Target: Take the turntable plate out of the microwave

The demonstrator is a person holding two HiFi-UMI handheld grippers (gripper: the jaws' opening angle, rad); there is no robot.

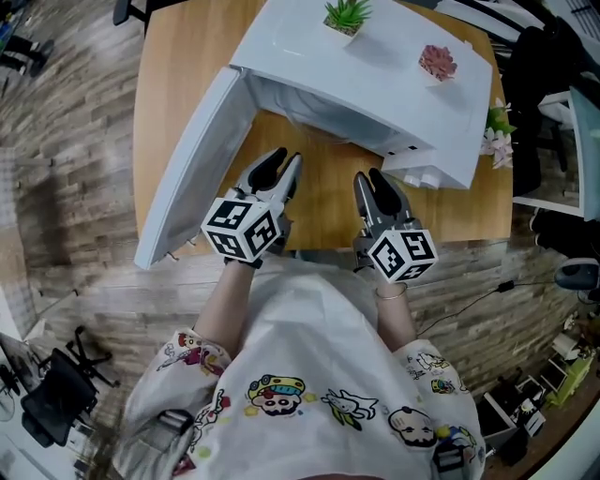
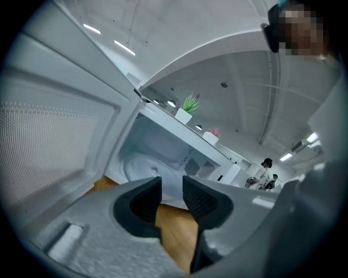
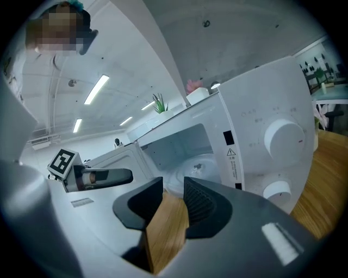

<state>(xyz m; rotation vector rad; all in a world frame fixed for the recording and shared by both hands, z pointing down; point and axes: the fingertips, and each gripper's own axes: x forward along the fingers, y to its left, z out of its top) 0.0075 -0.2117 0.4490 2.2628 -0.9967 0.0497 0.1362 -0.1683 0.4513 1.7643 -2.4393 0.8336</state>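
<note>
A white microwave (image 1: 375, 75) stands on a wooden table (image 1: 323, 211), its door (image 1: 192, 169) swung open to the left. The clear glass turntable plate (image 2: 142, 164) lies flat on the floor of the cavity, and it also shows in the right gripper view as the plate (image 3: 193, 164). From the head view the microwave's top hides it. My left gripper (image 1: 281, 167) hovers over the table just before the opening, jaws open and empty. The right gripper (image 1: 373, 180) hangs beside it, also open with nothing between its fingers. Both point into the cavity, short of the plate.
On the microwave's top sit a small green potted plant (image 1: 347, 16) and a pink one (image 1: 437, 62). The control panel with two knobs (image 3: 283, 138) is right of the cavity. The open door walls off the left side. Flowers (image 1: 497, 131) stand at the table's right edge.
</note>
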